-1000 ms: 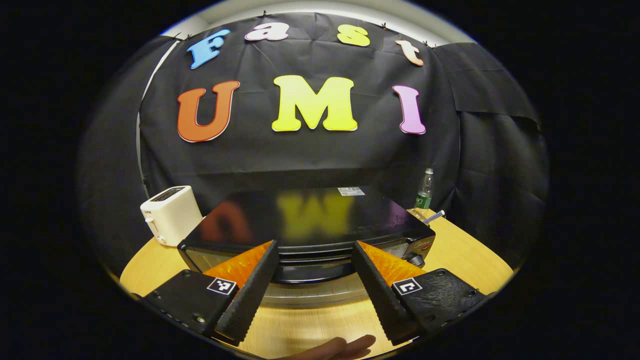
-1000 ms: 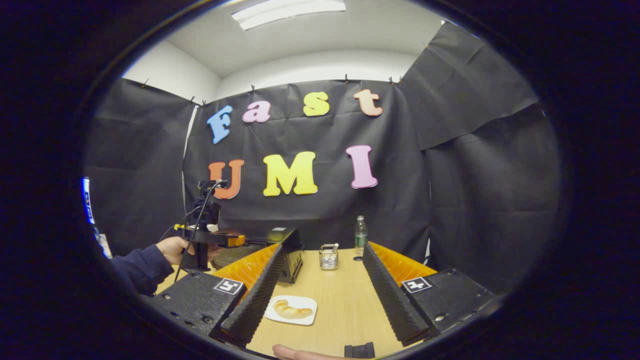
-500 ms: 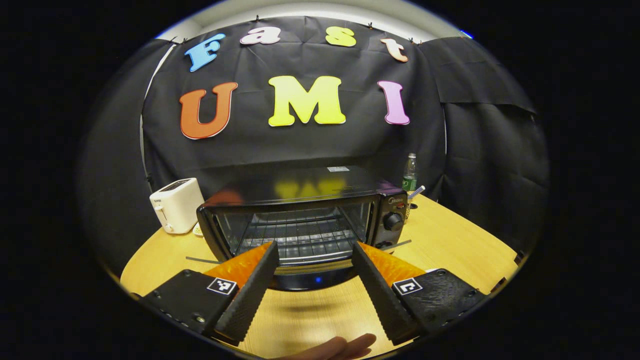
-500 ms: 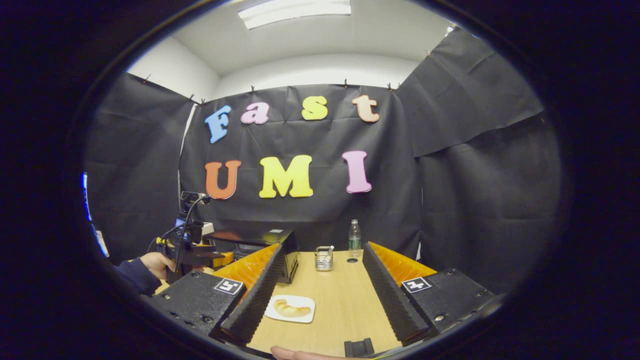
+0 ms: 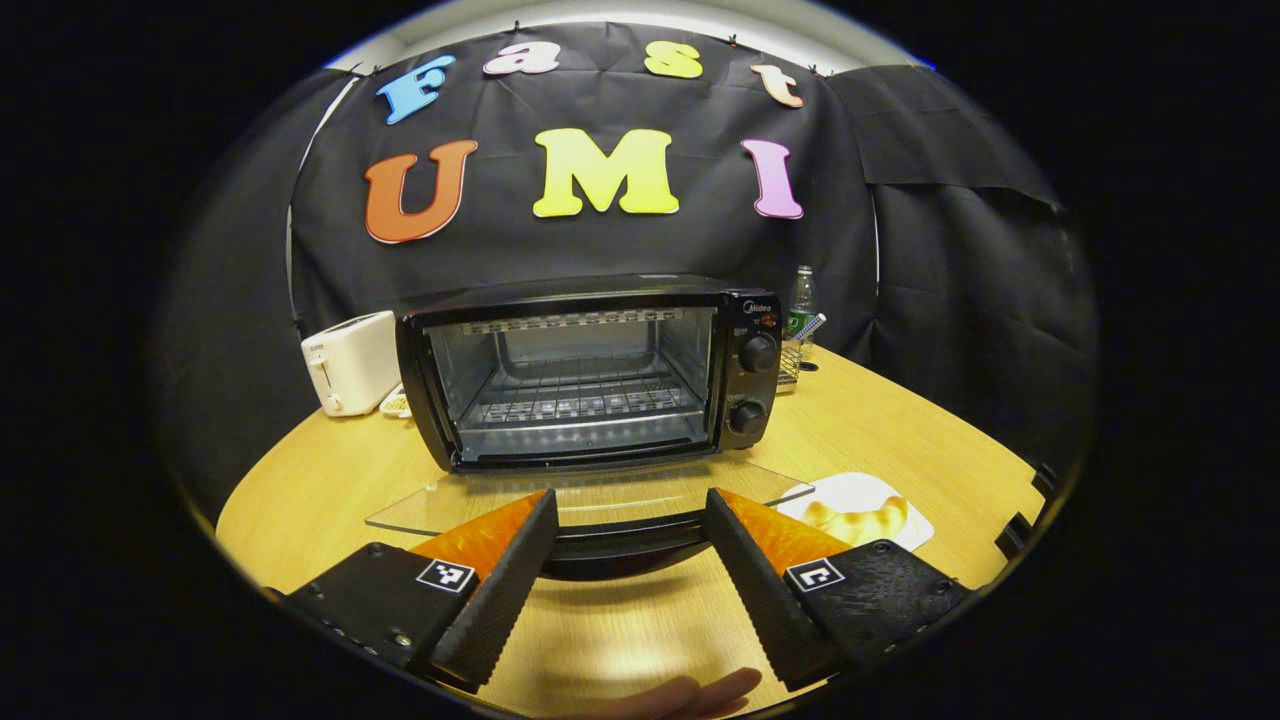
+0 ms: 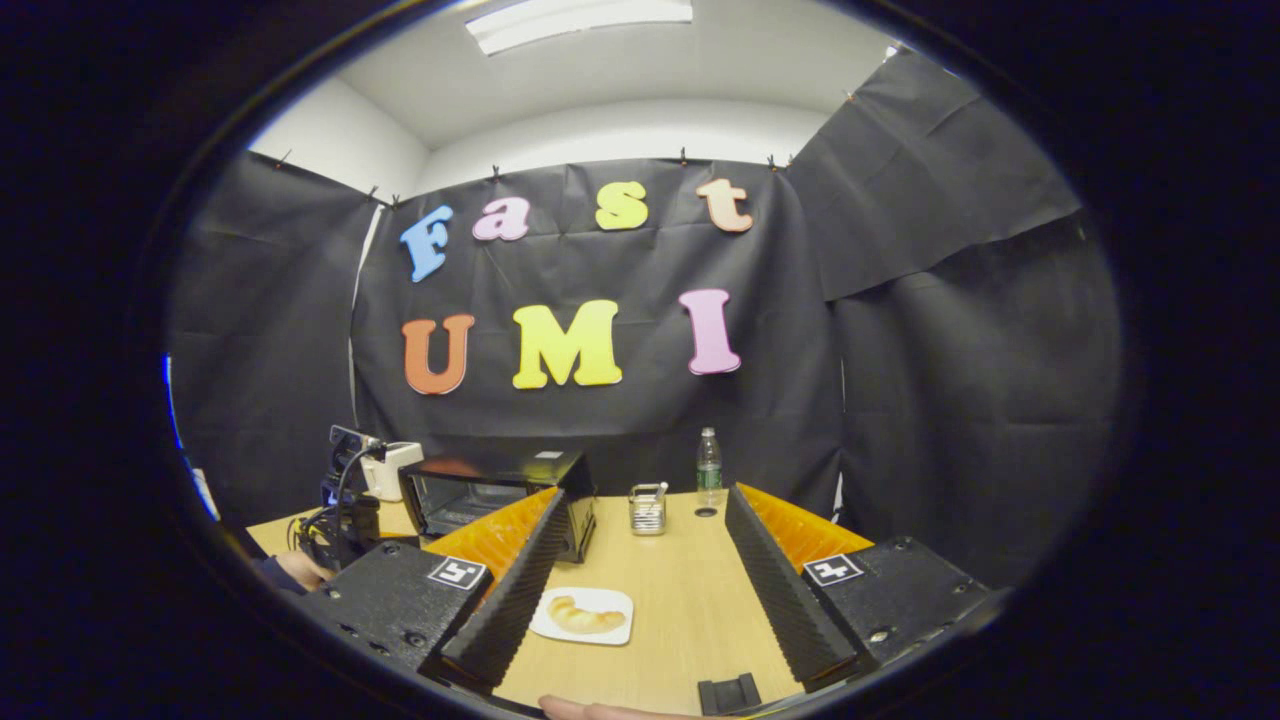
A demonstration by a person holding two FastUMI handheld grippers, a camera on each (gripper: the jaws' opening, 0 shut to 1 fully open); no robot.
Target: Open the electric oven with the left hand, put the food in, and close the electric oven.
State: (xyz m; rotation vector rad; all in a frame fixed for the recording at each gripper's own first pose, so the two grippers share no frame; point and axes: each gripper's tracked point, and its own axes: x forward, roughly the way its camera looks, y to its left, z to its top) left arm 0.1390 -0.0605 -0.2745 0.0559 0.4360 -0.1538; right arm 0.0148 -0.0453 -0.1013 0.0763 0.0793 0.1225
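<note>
Left gripper [image 5: 622,540] spread wide, its fingers flanking the door handle [image 5: 620,537] without pressing it; the glass door [image 5: 590,495] lies lowered flat, so the oven [image 5: 585,370] cavity ahead stands open for loading. One croissant [image 5: 855,518] on one white plate [image 5: 900,525] waits ahead-right of this gripper, placed within the other hand's reach. Right gripper [image 6: 640,600] likewise spread and empty, the croissant just ahead between its fingers. Behind: one toaster [image 5: 350,360], one bottle [image 6: 708,465], one wire holder [image 6: 648,510].

The left gripper [image 5: 625,520] points level and forward, its fingers spread wide and holding nothing. The right gripper [image 6: 640,545] likewise sits level with fingers parted and nothing between them.
</note>
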